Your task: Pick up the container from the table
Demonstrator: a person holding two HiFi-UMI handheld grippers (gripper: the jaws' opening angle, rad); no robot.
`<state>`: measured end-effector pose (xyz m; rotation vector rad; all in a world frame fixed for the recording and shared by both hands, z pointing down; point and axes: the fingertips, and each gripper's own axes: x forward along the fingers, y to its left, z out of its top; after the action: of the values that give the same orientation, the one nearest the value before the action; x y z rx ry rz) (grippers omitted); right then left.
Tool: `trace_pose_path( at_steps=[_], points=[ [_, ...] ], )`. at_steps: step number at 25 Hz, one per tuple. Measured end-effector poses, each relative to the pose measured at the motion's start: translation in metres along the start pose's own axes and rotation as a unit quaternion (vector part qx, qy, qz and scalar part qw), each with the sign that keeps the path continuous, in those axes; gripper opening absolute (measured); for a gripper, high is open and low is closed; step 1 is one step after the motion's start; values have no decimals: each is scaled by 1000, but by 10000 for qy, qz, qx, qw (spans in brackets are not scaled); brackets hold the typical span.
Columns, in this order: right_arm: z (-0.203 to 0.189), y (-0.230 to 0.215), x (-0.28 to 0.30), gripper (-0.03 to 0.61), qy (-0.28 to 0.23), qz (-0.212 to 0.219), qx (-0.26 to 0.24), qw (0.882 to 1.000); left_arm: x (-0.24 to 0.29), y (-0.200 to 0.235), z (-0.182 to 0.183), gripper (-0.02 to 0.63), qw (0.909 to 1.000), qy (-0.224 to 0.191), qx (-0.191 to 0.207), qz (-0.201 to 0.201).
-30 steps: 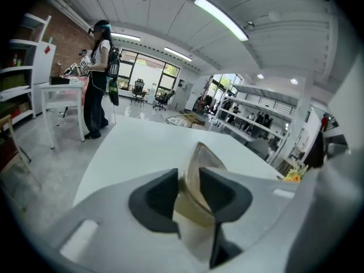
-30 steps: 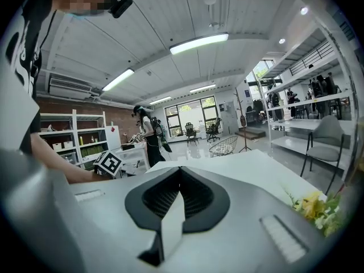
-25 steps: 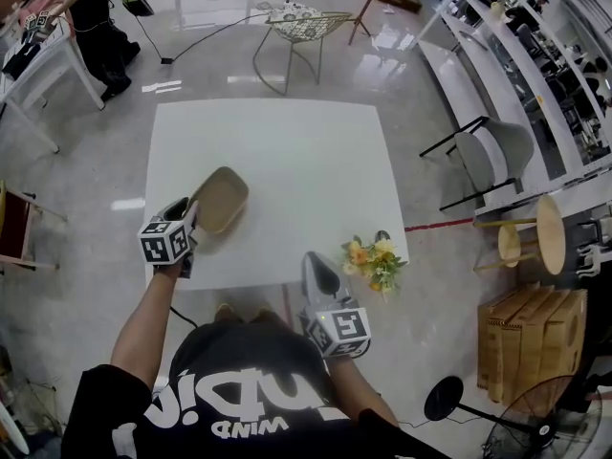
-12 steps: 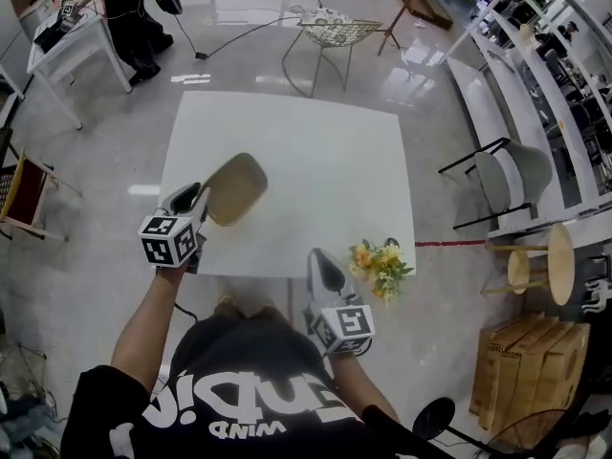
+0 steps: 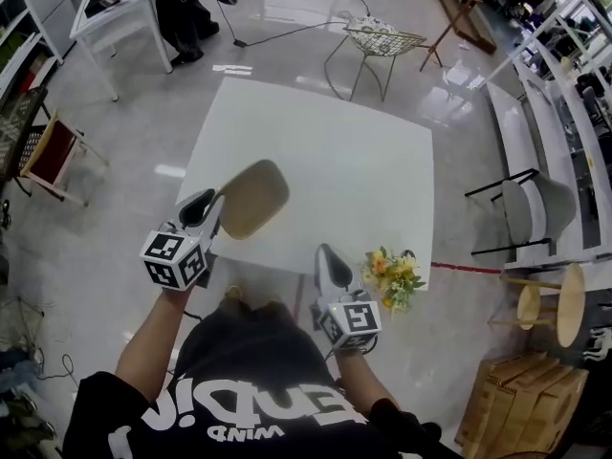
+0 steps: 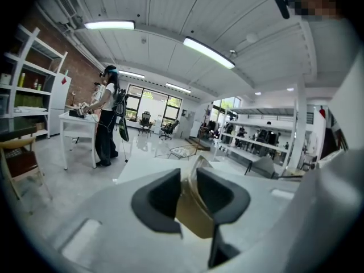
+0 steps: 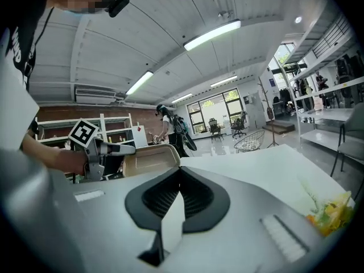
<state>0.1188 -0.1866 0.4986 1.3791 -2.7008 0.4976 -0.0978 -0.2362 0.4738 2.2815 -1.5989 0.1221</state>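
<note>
A tan, shallow container (image 5: 254, 197) hangs tilted above the near-left part of the white table (image 5: 335, 161), off its surface. My left gripper (image 5: 216, 214) is shut on its near rim. The left gripper view shows the container's thin wall (image 6: 196, 218) pinched between the two dark pads (image 6: 162, 201). My right gripper (image 5: 329, 262) hovers at the table's near edge, shut, nothing between its fingers. From the right gripper view the container (image 7: 149, 159) and the left gripper (image 7: 108, 148) appear at the left, beyond the closed right gripper (image 7: 181, 174).
A bunch of yellow flowers (image 5: 392, 275) lies at the table's near-right corner. A wire chair (image 5: 382, 41) stands beyond the far edge, a grey chair (image 5: 535, 204) to the right. At the far left, a person (image 5: 182, 8) stands by another white table (image 5: 110, 17).
My left gripper has risen and carried the container up off the table. The right gripper has stayed by the table's near edge.
</note>
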Motion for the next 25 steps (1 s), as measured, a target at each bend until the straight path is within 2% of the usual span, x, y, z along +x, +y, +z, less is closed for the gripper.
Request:
trace_pose_path(
  at_steps=[6,12,25],
  points=[
    [-10,13,-1,-2,-6,178,-100,9998,-39,-12,-3,87,9998,-133,62,124],
    [-20,35,-11,-2,-39,262,-103,9996,-79,-19,-5,83,9996,-225,-43,148],
    [-52,138,-80,-2,-74,218,-127,9997,-210,-33,-34,77,9995,-317,-16,20]
  ],
)
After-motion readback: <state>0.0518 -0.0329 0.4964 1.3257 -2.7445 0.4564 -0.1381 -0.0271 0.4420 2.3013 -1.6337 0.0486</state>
